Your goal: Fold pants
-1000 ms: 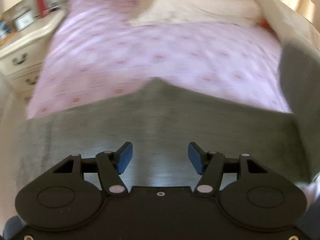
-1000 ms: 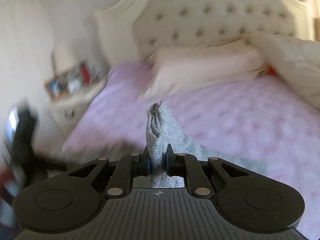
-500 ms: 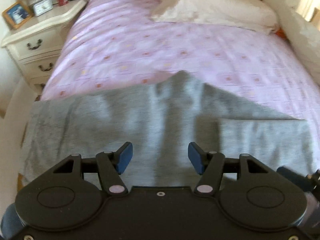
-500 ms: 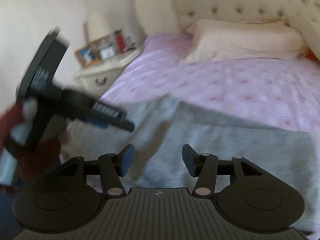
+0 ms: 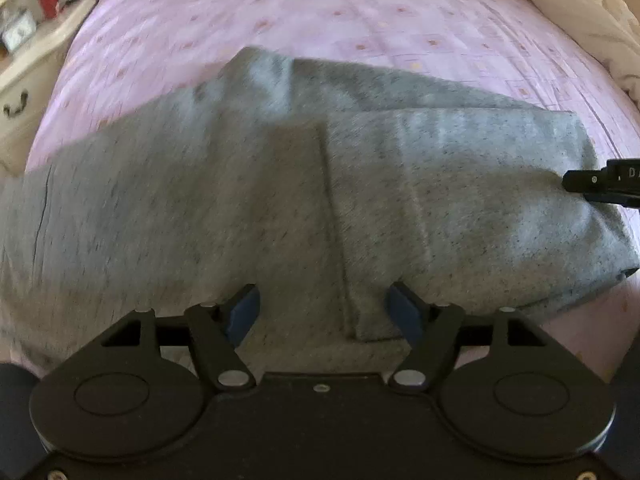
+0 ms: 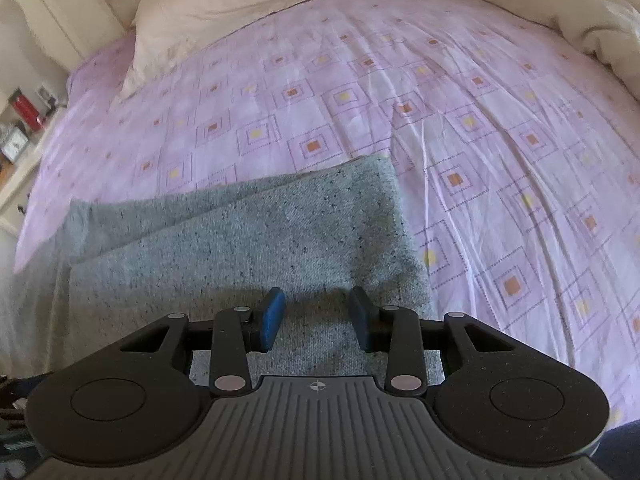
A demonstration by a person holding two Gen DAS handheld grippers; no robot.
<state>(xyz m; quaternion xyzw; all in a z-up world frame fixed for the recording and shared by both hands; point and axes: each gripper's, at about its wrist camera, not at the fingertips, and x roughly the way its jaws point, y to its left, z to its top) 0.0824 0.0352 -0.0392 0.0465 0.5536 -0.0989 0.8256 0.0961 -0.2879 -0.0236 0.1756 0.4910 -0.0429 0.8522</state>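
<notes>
Grey speckled pants (image 5: 248, 184) lie flat across the near part of the bed, with their right portion doubled over into a second layer (image 5: 460, 200). My left gripper (image 5: 324, 310) hovers open just above the edge of that folded layer, nothing between its blue pads. In the right wrist view the folded pants (image 6: 248, 248) show a straight right edge, and my right gripper (image 6: 318, 316) stands open over the fabric near that edge. A black tip of the right gripper (image 5: 600, 182) pokes in at the far right of the left wrist view.
The bed has a lilac sheet with small squares (image 6: 460, 128). A cream pillow (image 6: 248, 4) lies at the head and a cream duvet (image 6: 560, 8) is bunched along the right side. A white nightstand (image 5: 24, 64) with small items stands left of the bed.
One second ago my right gripper was shut on a lifted part of the pants; it has let go and now stands open over the laid-down fold. Both grippers have dropped closer to the fabric.
</notes>
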